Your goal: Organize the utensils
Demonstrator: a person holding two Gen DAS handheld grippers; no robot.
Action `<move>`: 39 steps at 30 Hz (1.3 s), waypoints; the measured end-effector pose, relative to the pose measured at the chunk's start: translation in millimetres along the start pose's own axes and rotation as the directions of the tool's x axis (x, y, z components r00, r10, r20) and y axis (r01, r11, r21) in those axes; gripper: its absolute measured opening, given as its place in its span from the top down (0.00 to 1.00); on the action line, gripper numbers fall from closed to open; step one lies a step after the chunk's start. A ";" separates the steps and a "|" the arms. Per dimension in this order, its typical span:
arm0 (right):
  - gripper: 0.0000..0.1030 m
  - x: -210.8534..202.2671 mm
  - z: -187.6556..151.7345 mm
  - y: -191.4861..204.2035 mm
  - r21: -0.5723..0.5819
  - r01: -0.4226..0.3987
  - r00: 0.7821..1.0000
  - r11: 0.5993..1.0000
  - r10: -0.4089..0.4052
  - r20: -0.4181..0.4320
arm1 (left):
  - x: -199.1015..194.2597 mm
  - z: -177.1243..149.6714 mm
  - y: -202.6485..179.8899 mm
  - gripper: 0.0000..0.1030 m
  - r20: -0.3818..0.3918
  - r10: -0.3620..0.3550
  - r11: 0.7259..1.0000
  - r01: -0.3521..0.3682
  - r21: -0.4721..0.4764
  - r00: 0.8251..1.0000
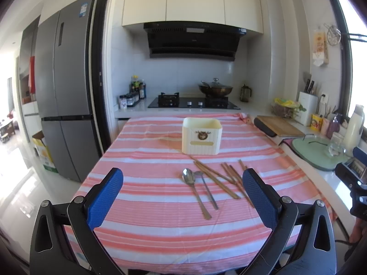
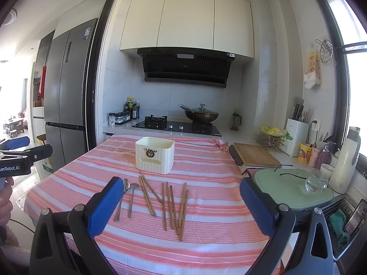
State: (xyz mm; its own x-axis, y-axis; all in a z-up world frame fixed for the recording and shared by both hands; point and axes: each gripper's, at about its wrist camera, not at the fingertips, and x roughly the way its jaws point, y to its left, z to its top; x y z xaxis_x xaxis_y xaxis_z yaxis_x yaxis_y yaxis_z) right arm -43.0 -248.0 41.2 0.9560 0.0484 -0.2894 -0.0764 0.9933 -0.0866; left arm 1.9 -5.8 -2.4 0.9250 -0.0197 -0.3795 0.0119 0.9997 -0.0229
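Closest to you, your left gripper (image 1: 182,184) has its blue pads (image 1: 104,198) spread wide with nothing between them, hanging above the near part of the striped tablecloth (image 1: 149,224). Your right gripper (image 2: 179,196) is spread just as wide and holds nothing either, raised over the same near edge.

Take the cream utensil holder (image 2: 154,155) as your landmark: it stands upright toward the far middle of the cloth, its deer badge facing you. On your side of the holder lie the two metal spoons (image 2: 125,198), side by side with bowls toward the holder and handles toward you. Just right of the spoons, also on your side of the holder, the wooden chopsticks (image 2: 172,206) lie loose in a rough fan; one or two reach almost to the holder's base, though you can't quite tell whether they touch it.

Right of the holder, off the cloth, a wooden cutting board (image 2: 254,155) sits on the counter, with a pale green mat (image 2: 284,190) nearer you carrying a glass cup (image 2: 317,183). Behind the holder, the wok (image 2: 201,114) rests on the stove (image 2: 176,126).
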 end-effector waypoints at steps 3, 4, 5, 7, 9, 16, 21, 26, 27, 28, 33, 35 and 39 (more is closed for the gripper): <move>0.00 0.5 0.0 0.0 0.000 0.000 1.000 1.000 0.000 0.000 | 0.1 0.5 0.2 0.00 0.000 0.000 1.000 0.000 -0.001 1.000; 0.00 0.3 0.0 0.3 0.000 0.000 1.000 1.000 0.000 0.001 | 0.3 0.9 0.1 0.00 -0.001 0.000 1.000 0.000 -0.001 1.000; 0.00 0.6 -0.1 -0.1 0.000 0.000 1.000 1.000 0.000 0.001 | 0.2 1.0 0.1 0.00 -0.001 0.000 1.000 0.000 -0.001 1.000; 0.00 0.6 -0.3 -0.1 -0.001 0.000 1.000 1.000 0.000 0.000 | 0.0 1.1 -0.6 0.00 0.001 0.001 1.000 -0.001 0.000 1.000; 0.00 0.5 -0.5 0.1 -0.001 0.000 1.000 1.000 0.000 0.000 | 0.1 1.5 -0.6 0.00 0.001 0.001 1.000 -0.001 -0.001 1.000; 0.00 1.0 -0.5 -0.4 -0.001 0.001 1.000 1.000 -0.001 0.002 | 0.9 3.1 1.3 0.00 0.001 0.002 1.000 -0.002 -0.005 1.000; 0.00 1.1 -0.7 0.0 -0.003 -0.001 1.000 1.000 0.001 0.000 | 1.7 3.5 4.5 0.00 0.003 0.004 1.000 -0.004 -0.009 1.000; 0.00 3.0 0.3 -0.4 -0.006 -0.001 1.000 1.000 0.001 0.004 | 2.2 3.4 4.7 0.00 0.004 0.004 1.000 -0.004 -0.011 1.000; 0.00 2.9 0.5 0.1 -0.007 0.000 1.000 1.000 0.000 0.005 | 2.3 3.7 4.9 0.00 0.004 0.005 1.000 -0.005 -0.011 1.000; 0.00 3.3 0.4 0.6 -0.007 0.000 1.000 1.000 0.000 0.006 | 2.4 3.5 5.4 0.00 0.004 0.005 1.000 -0.005 -0.011 1.000; 0.00 4.9 0.0 0.0 -0.006 0.002 1.000 1.000 -0.002 0.004 | 2.9 3.0 5.7 0.00 0.003 0.005 1.000 -0.005 -0.013 1.000; 0.00 4.4 -0.1 0.0 -0.006 0.001 1.000 1.000 -0.001 0.004 | 2.7 2.6 5.8 0.00 0.002 0.005 1.000 -0.005 -0.013 1.000; 0.00 4.4 -0.2 0.1 -0.006 0.001 1.000 1.000 -0.001 0.004 | 2.9 2.1 4.9 0.00 0.001 0.003 1.000 -0.003 -0.013 1.000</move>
State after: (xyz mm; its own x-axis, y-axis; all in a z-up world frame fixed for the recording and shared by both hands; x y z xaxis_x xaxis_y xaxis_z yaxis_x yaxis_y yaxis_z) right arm -38.9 -247.7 39.6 0.9572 0.0477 -0.2855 -0.0771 0.9927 -0.0928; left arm 5.4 -1.0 -1.7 0.9254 -0.0163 -0.3785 0.0040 0.9994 -0.0334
